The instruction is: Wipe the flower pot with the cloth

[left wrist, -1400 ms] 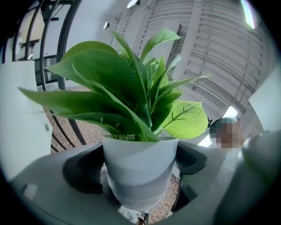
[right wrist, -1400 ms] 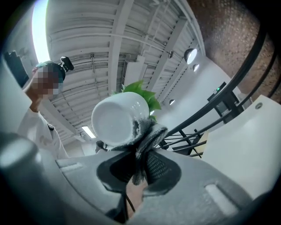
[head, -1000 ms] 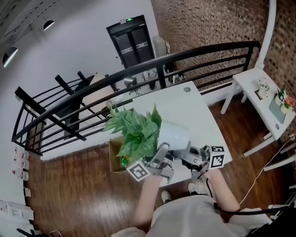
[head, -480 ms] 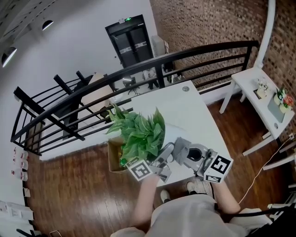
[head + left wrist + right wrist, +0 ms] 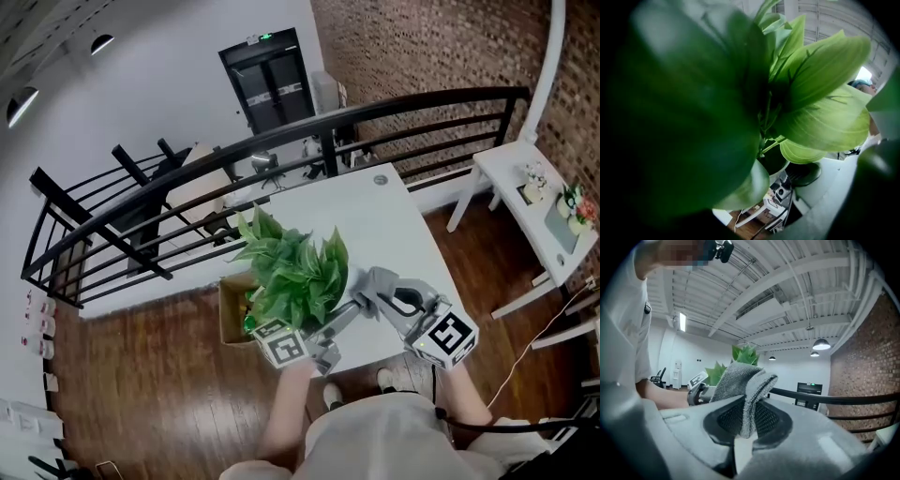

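Now we seem between wipes: left tool [image 5: 333, 326] clamps the tilted pot [image 5: 783, 169] by its rim at the tabletop [image 5: 375, 216] edge, right tool [image 5: 743, 423] pinches the cloth [image 5: 740, 380]; next, press cloth onto the pot's wall.

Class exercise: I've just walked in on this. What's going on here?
A person stands at a white table with a gripper in each hand. The right gripper is shut on a folded grey cloth and points toward the plant. The left gripper reaches in under the leaves toward the flower pot. Foliage covers its jaws, so a grip cannot be confirmed. Whether the cloth touches the pot cannot be seen.
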Available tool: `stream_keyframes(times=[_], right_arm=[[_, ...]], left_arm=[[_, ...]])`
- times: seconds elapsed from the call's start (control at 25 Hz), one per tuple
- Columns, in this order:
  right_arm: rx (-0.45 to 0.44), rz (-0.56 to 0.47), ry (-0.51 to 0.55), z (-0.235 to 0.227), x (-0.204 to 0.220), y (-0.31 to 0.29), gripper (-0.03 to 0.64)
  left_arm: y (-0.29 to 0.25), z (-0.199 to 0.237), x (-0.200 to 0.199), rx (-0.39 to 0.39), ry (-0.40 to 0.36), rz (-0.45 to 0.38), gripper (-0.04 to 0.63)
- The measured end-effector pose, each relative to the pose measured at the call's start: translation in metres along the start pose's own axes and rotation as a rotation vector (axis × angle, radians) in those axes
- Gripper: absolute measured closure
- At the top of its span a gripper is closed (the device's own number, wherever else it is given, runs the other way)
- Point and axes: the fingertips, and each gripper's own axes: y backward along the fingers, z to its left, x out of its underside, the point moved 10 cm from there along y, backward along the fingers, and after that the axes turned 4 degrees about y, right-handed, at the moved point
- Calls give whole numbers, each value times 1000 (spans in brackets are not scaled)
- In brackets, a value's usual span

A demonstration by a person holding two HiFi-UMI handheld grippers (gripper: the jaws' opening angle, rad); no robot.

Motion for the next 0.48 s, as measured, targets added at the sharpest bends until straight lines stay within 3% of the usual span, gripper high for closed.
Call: stream_keyframes(times=[0.12,0.2,0.36,0.48], right_arm=[[46,71,-18,-15,10,-2,600],[34,136,-38,-23,24,-6,600],[-39,195,-145,-40,47,-6,600],[-14,103,-157,-48,26,15,600]], left_arm=[[5,-7,1,25,-24,69,83],[8,-13,1,80,-5,82,83],[7,-19,2,180,115,12,81],[7,-13,-3,134,157,-63,83]])
